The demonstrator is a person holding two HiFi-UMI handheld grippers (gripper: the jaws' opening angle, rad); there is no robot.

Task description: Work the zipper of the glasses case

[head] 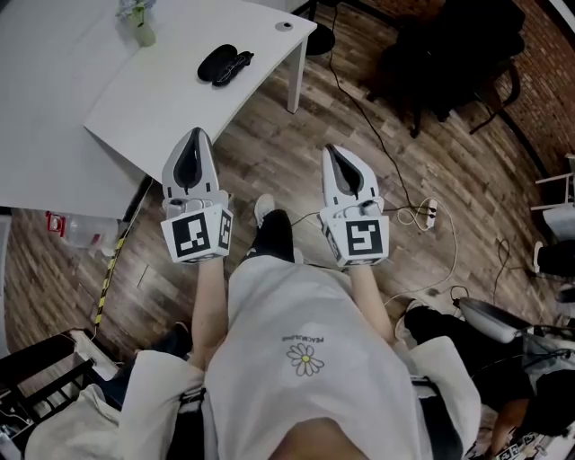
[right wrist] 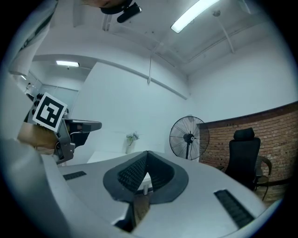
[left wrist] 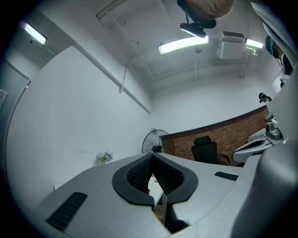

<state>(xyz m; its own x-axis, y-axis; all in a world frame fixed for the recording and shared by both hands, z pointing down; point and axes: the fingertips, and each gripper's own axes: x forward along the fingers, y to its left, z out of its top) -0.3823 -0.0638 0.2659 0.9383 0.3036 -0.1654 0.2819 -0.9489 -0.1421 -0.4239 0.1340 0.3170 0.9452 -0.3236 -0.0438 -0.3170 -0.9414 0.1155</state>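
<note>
The glasses case [head: 224, 64] lies on the white table [head: 54, 108], near the table's rounded far corner and not far from its right edge. It is a dark, long shape, and its long axis runs slanted, from lower left to upper right in the head view. Whether its zipper is closed I cannot tell from here, and a second dark part sits just beside it. Both tools are held in the air above the wooden floor [head: 422, 135], well apart from the case. The left gripper [head: 197, 140] has its jaws pressed together with nothing between them. The right gripper [head: 331, 151] is the same, closed and empty. The case lies ahead of both and between their lines, and the left gripper is clearly the nearer one. It already reaches over the table's near edge, while the right gripper hangs over the floor beside the table. I think the coming move is a reach forward, with the jaws opened first. The table around the case is bare; only a small plant [head: 138, 22] stands further left.
</note>
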